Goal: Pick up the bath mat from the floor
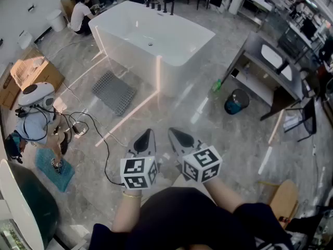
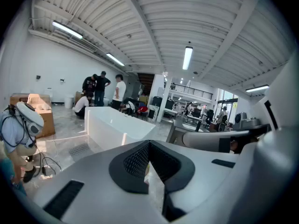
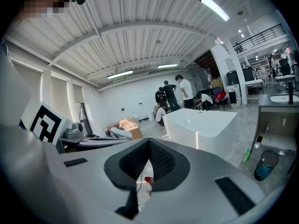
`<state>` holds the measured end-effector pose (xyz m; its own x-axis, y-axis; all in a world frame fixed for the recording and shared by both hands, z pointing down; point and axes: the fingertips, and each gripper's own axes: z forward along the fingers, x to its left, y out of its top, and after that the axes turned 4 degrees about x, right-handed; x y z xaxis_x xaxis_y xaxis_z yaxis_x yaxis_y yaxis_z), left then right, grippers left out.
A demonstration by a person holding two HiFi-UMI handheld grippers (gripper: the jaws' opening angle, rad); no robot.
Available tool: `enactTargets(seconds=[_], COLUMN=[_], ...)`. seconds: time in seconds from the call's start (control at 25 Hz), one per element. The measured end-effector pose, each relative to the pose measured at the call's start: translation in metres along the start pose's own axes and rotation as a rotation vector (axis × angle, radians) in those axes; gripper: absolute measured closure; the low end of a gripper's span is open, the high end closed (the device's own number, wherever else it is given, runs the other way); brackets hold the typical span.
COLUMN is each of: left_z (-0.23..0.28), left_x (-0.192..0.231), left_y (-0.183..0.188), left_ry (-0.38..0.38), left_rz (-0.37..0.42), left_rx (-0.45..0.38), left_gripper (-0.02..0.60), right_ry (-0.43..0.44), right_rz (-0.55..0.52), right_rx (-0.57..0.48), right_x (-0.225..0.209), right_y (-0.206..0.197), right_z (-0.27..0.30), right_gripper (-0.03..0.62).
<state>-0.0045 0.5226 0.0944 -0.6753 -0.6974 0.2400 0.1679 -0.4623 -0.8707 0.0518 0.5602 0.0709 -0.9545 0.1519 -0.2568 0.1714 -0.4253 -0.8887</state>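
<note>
The bath mat (image 1: pixel 113 91), a grey perforated rectangle, lies flat on the marble floor beside the white bathtub (image 1: pixel 151 43). It also shows small and far off as the mat (image 2: pixel 79 149) in the left gripper view. My left gripper (image 1: pixel 144 139) and right gripper (image 1: pixel 179 138) are held close to my body, side by side, well short of the mat. Both point forward and slightly down. The left gripper (image 2: pixel 148 146) is shut with nothing in it, and the right gripper (image 3: pixel 149 143) is likewise shut and empty.
Black cables (image 1: pixel 86 126) trail across the floor left of me, near a crouching person (image 1: pixel 34 124) and a teal cloth (image 1: pixel 54 168). Cardboard boxes (image 1: pixel 31 74) stand at far left. A grey vanity (image 1: pixel 270 72), a blue bin (image 1: pixel 237 101) and a green bottle (image 1: pixel 216 87) are at right.
</note>
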Motion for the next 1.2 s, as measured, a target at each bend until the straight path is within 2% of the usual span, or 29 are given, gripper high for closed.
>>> enactTargets(seconds=[0.36,0.56,0.72,1.0,1.2], left_z=[-0.001,-0.003,-0.005,-0.014,-0.015], left_x=[0.003,0.006,0.01,0.032,0.048], left_y=[0.0,-0.001,-0.002,0.0,-0.006], left_ry=[-0.011,-0.014,-0.021,-0.02,-0.013], left_rz=[-0.021,-0.018,-0.009,0.0,-0.007], left_rx=[0.001,0.004,0.011,0.009,0.015], left_gripper=[0.588,0.588,0.588,0.588,0.588], right_ry=[-0.012,0.001,-0.029,-0.055,-0.039], right_rz=[0.008,0.052,0.056,0.072,0.065], right_rx=[-0.005,-0.043,-0.042,-0.048,-0.038], right_x=[0.004,0.008,0.01,0.027,0.038], right_y=[-0.001,0.0,-0.002,-0.003,-0.005], right_z=[0.001,0.0,0.001,0.012,0.02], right_gripper=[0.583,0.583,0.583,0.583,0.583])
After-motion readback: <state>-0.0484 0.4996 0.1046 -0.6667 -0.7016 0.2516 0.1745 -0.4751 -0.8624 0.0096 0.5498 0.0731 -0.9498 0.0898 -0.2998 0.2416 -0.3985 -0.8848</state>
